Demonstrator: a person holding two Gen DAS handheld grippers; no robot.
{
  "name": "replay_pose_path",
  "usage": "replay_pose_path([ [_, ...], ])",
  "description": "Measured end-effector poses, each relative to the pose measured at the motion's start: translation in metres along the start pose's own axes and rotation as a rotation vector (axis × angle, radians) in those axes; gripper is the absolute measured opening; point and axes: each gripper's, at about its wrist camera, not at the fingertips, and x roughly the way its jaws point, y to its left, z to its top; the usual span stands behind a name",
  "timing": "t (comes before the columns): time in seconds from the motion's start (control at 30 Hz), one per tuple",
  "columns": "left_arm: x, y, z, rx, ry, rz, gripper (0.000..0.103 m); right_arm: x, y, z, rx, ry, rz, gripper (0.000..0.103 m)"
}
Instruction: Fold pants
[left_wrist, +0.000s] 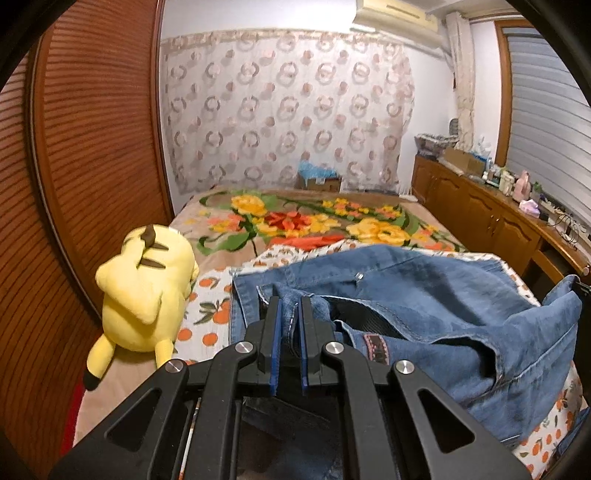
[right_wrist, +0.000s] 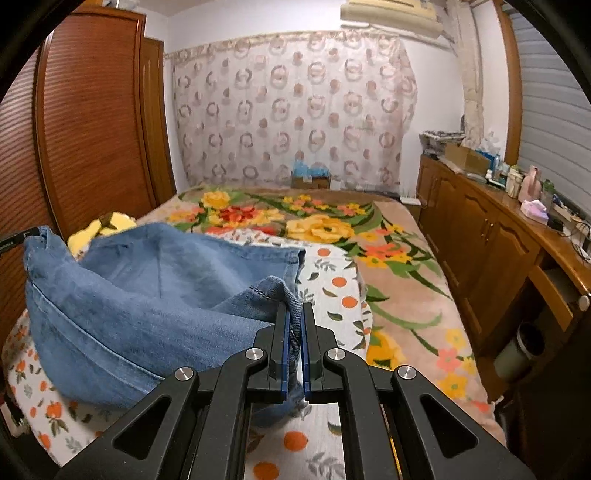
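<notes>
Pants: blue denim, lifted above the bed, slung crosswise between both grippers. Left gripper fingers closed on one edge; right gripper fingers closed on the other, equally near.

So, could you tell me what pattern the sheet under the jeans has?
Oranges with leaves on white sheet; right wrist view.

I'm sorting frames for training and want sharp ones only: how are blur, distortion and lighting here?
Left wrist view: the plush toy and jeans are softly smeared; strong fisheye bends the wardrobe; dark corners. Right wrist view: same warping, the jeans' left edge slightly blurred, even indoor light, no glare.
</notes>
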Motion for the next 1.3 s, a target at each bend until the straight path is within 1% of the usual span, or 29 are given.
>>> replay_pose_path([
  [0.1, 0.012, 0.002, -0.001, -0.006, 0.023, 0.006, 0.009, 0.016, -0.004, 0.008, -0.005, 0.03, 0.006, 0.005],
  [0.23, 0.024, 0.002, 0.004, -0.007, 0.031, 0.015, 0.009, 0.027, -0.009, 0.021, -0.003, 0.046, 0.011, 0.005],
  [0.37, 0.034, 0.001, 0.016, -0.004, 0.022, 0.029, 0.009, 0.032, -0.016, 0.033, 0.005, 0.042, 0.022, 0.005],
  [0.5, 0.046, 0.003, 0.031, -0.002, 0.016, 0.039, 0.009, 0.048, -0.018, 0.045, -0.01, 0.036, 0.022, 0.005],
  [0.6, 0.059, 0.004, 0.037, 0.004, 0.026, 0.05, 0.009, 0.067, -0.017, 0.051, -0.033, 0.054, 0.022, 0.005],
  [0.7, 0.069, 0.004, 0.039, 0.001, 0.04, 0.055, 0.009, 0.084, -0.016, 0.054, -0.055, 0.08, 0.01, 0.005],
  [0.83, 0.082, 0.004, 0.038, -0.001, 0.059, 0.059, 0.009, 0.094, -0.015, 0.06, -0.052, 0.091, 0.013, 0.005],
  [0.97, 0.095, 0.002, 0.03, 0.009, 0.095, 0.065, 0.009, 0.11, -0.017, 0.063, -0.049, 0.148, 0.03, 0.005],
  [1.0, 0.098, 0.002, 0.028, 0.01, 0.103, 0.066, 0.009, 0.112, -0.018, 0.064, -0.049, 0.154, 0.032, 0.008],
  [1.07, 0.101, 0.002, 0.025, 0.01, 0.113, 0.066, 0.009, 0.114, -0.019, 0.07, -0.046, 0.151, 0.023, 0.025],
  [1.1, 0.102, 0.003, 0.024, 0.01, 0.117, 0.066, 0.009, 0.113, -0.02, 0.074, -0.037, 0.144, 0.026, 0.03],
  [1.13, 0.103, 0.003, 0.023, 0.01, 0.12, 0.065, 0.009, 0.113, -0.022, 0.077, -0.025, 0.137, 0.034, 0.039],
  [1.2, 0.104, 0.003, 0.023, 0.011, 0.124, 0.064, 0.009, 0.119, -0.023, 0.083, -0.008, 0.135, 0.052, 0.04],
  [1.3, 0.103, 0.002, 0.023, 0.017, 0.125, 0.065, 0.009, 0.142, -0.019, 0.087, -0.024, 0.186, 0.081, 0.041],
])
